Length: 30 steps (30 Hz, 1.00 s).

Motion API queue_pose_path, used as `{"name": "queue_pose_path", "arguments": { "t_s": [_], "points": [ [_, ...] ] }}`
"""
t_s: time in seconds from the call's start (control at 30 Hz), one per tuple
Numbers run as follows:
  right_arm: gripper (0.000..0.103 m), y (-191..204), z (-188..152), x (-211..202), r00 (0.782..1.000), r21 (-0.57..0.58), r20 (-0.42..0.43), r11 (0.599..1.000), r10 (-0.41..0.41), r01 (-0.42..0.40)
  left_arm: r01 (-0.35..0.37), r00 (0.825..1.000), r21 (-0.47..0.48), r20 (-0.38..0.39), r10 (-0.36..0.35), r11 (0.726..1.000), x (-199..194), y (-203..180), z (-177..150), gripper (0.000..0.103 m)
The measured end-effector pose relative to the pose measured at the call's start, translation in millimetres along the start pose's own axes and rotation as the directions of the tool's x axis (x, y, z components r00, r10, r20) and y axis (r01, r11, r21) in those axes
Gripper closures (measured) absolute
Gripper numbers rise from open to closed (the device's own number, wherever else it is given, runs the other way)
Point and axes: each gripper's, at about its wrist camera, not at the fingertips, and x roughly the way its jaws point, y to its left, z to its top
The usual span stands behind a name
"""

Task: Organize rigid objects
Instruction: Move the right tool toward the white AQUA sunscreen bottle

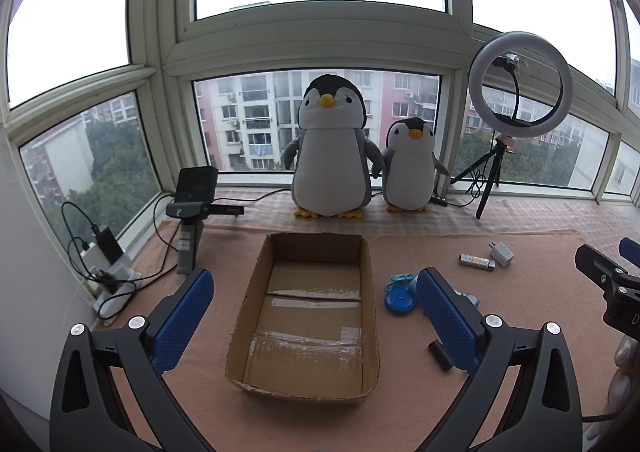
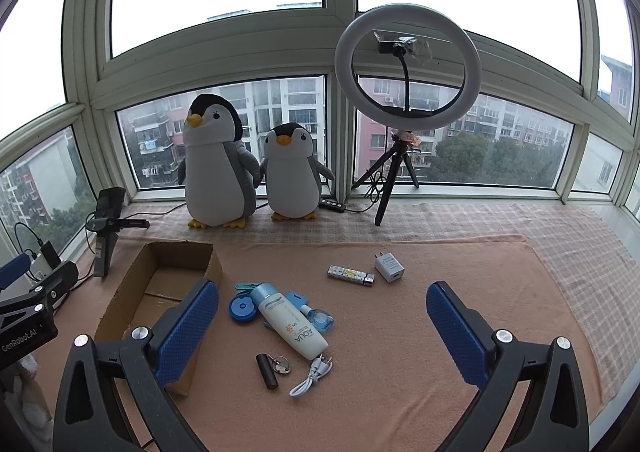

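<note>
— What does your left view show?
— My left tongs [image 1: 316, 302] spread wide over the empty, taped cardboard box [image 1: 308, 316].
— And the right?
— My right tongs [image 2: 322, 316] gape empty above the smooth white sunscreen tube [image 2: 292, 326], black stick with keys [image 2: 267, 371], possibly a fob, and coiled white cable [image 2: 312, 376].

Bay windows [image 1: 316, 120] – grey daylight, apartment blocks [image 2: 280, 100] outside.

We see a peach cloth [image 2: 400, 352] spread over the ledge, and on it an open cardboard box [image 1: 308, 316], a white tube [image 2: 292, 326], blue clips [image 2: 242, 308], a black stick with keys [image 2: 267, 370], a white cable [image 2: 312, 374], a charger plug [image 2: 389, 268] and a patterned lighter [image 2: 350, 274] (all loose, right of the box).
</note>
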Motion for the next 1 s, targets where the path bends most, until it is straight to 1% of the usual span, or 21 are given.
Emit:
{"name": "queue_pose_path", "arguments": {
  "t_s": [0.57, 1.0],
  "points": [
    [0.0, -2.5, -1.7, 3.2, 1.0, 0.007, -0.011, 1.0, -0.001, 0.001, -0.004, 1.0, 0.004, -0.004, 0.004, 1.0, 1.0, -0.1, -0.2, 0.002],
    [0.0, -5.2, -5.1, 15.0, 0.999, 0.005, -0.039, 1.0, -0.013, 0.013, -0.04, 0.998, 0.01, -0.047, 0.041, 0.999, 17.0, 8.3, -10.2, 0.002]
  ]
}}
